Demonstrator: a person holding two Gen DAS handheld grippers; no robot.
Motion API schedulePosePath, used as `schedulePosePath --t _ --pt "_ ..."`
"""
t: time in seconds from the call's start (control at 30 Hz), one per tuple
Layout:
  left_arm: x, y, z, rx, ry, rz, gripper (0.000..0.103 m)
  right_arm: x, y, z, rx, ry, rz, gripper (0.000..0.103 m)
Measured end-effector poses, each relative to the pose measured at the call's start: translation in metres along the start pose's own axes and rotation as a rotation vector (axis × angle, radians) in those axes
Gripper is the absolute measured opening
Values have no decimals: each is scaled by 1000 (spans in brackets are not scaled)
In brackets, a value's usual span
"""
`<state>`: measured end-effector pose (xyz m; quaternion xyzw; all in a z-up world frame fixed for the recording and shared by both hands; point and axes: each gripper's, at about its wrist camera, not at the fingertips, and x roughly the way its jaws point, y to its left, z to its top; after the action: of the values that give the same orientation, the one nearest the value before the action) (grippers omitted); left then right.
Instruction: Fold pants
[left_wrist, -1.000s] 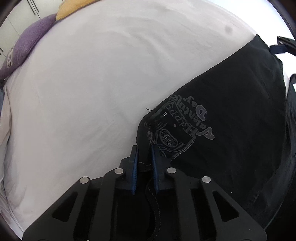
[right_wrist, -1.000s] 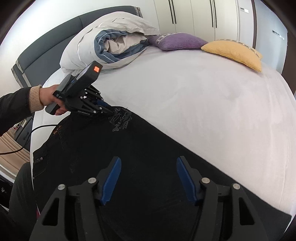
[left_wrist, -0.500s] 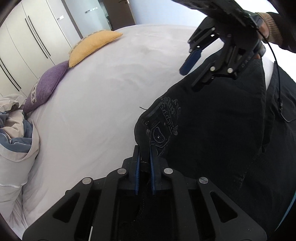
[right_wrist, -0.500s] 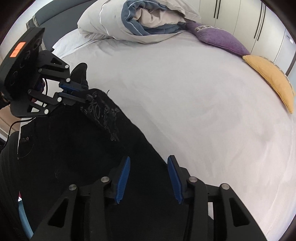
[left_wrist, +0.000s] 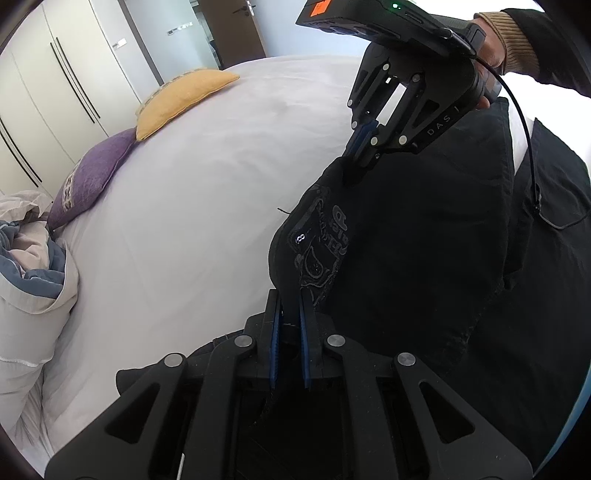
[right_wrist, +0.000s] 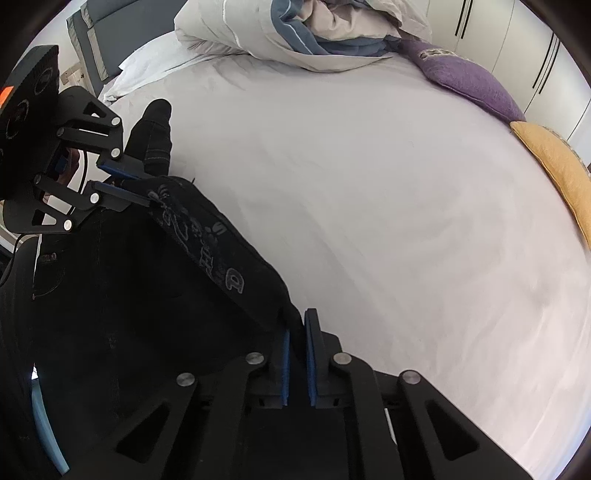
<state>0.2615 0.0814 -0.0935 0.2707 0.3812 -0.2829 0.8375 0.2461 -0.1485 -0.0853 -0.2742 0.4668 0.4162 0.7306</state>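
The black pants (left_wrist: 424, 258) with a grey printed hem hang at the near edge of the white bed (left_wrist: 192, 206). My left gripper (left_wrist: 290, 306) is shut on one end of the printed hem. My right gripper (right_wrist: 297, 332) is shut on the other end of the same hem (right_wrist: 207, 243), which stretches between the two above the sheet. In the left wrist view the right gripper (left_wrist: 360, 147) pinches the fabric from above. In the right wrist view the left gripper (right_wrist: 129, 184) holds the far end. The rest of the pants (right_wrist: 129, 314) drapes down.
A bundled duvet (right_wrist: 295, 29) lies at the head of the bed, with a purple cushion (right_wrist: 469, 81) and a yellow cushion (right_wrist: 557, 162) along the far side. White wardrobes (left_wrist: 55, 92) stand behind. A blue-rimmed object (right_wrist: 44, 424) sits low beside the bed.
My right gripper moved in and closed on the hem, having been open half a second ago. The left gripper lifted its end, and the hem now hangs taut between both.
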Motion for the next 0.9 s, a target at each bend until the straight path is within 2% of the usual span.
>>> schedulePosePath --t 0.27,0.53,0.77,0.83,0.9 --pt "-17 1 -2 -20 -11 -3 8 -23 25 -12 75 -81 -47 5" --pt "-45 -27 -25 -56 -4 -34 8 -33 61 -31 294 -179 -48 4" --pt "-63 -68 -62 -27 39 -62 8 -24 102 -63 477 -170 26 4" --pt "-67 -79 -72 -7 58 -59 8 -21 117 -70 477 -163 39 4" --pt "-73 -87 -82 -1 72 -67 8 -19 135 -76 424 -130 37 4"
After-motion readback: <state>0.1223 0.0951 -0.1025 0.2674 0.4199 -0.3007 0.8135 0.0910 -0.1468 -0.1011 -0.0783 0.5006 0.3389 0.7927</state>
